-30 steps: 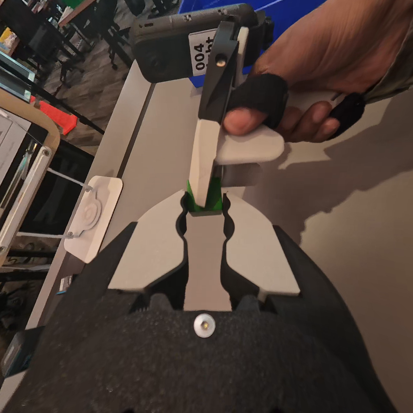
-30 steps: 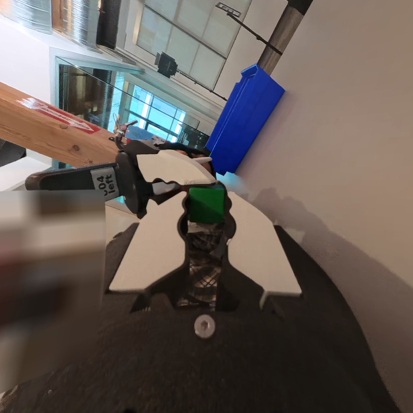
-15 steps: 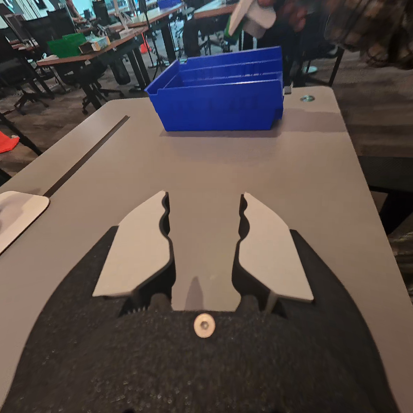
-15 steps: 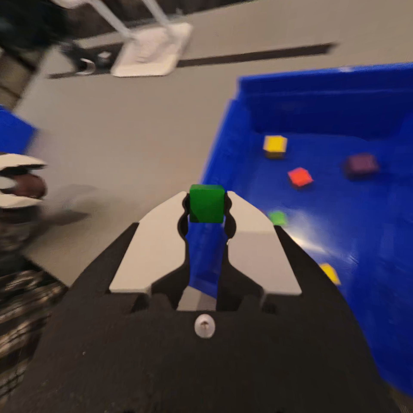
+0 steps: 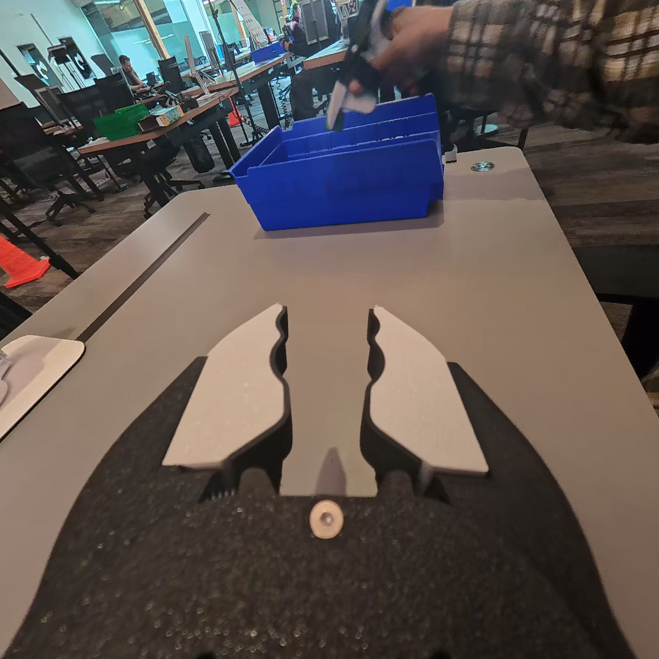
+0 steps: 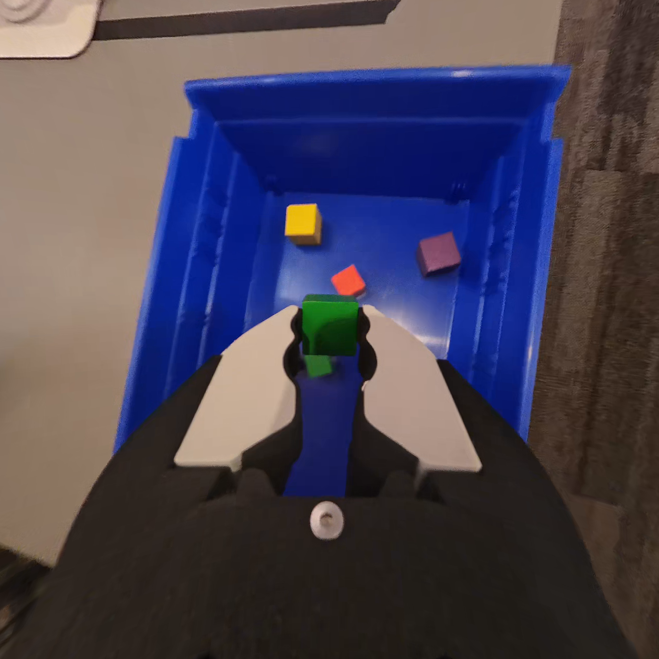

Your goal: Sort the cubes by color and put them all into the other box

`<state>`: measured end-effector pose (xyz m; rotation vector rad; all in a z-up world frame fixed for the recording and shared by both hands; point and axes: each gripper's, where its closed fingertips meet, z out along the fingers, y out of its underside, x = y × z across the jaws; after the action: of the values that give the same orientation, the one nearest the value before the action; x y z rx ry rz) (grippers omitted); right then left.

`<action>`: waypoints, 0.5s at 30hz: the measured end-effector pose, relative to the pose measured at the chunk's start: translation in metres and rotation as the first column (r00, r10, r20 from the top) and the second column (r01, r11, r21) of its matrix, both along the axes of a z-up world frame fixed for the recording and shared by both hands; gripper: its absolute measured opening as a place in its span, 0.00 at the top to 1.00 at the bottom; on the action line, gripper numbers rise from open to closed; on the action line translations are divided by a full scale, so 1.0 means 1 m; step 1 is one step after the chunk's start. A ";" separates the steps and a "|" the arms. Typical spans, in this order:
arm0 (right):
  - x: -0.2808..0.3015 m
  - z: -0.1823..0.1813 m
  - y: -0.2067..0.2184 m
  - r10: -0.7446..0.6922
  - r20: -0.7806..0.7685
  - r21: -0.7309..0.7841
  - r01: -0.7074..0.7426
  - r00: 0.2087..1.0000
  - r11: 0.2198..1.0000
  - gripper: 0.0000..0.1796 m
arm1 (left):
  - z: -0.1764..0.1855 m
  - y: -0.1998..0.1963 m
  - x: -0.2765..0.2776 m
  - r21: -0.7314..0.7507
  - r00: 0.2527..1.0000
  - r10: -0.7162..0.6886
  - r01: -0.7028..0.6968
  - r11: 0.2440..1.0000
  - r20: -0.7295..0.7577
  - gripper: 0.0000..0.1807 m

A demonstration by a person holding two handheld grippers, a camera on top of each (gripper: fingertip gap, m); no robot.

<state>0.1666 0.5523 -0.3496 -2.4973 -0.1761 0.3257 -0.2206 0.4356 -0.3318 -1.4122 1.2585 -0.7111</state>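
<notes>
Our right claw grips a small green wooden cube above the deep blue plastic box — our left claw gapes empty over the grey worktop.

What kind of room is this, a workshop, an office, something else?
It looks like an open-plan office or lab. Behind the grey table with its blue bin stand rows of desks with monitors and office chairs, glass partitions, and an orange cone on the carpeted floor.

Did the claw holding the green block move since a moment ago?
Yes. The right gripper, shut on the green cube, went from beside the blue box to over its inside.
</notes>
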 end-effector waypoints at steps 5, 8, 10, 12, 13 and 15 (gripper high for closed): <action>0.001 -0.033 0.051 -0.034 0.064 -0.059 0.038 0.997 0.998 0.84 | -0.001 -0.002 0.001 0.010 1.000 -0.004 0.004 1.000 -0.007 0.78; 0.000 -0.053 0.066 -0.042 0.071 -0.084 0.048 0.997 0.995 0.84 | -0.002 -0.002 -0.001 0.000 1.000 -0.001 0.001 1.000 -0.009 0.78; -0.002 -0.056 0.070 -0.067 0.049 -0.092 0.071 0.997 0.993 0.73 | -0.001 -0.002 -0.004 -0.015 1.000 0.004 -0.004 1.000 -0.002 0.77; -0.003 -0.038 0.070 -0.076 0.037 -0.049 0.078 0.996 0.996 0.67 | 0.000 -0.001 -0.007 -0.031 1.000 0.009 -0.009 0.999 0.005 0.76; -0.005 -0.022 0.070 -0.077 0.034 -0.010 0.077 0.996 0.997 0.66 | 0.000 -0.001 -0.008 -0.038 1.000 0.012 -0.012 0.999 0.010 0.76; -0.013 0.021 0.066 -0.068 0.004 0.075 0.067 0.998 0.995 0.67 | 0.002 0.000 -0.012 -0.051 1.000 0.017 -0.016 0.999 0.020 0.76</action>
<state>0.1538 0.6180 -0.3285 -2.4240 -0.1046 0.2780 -0.2325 0.4359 -0.3297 -1.4518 1.2190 -0.7494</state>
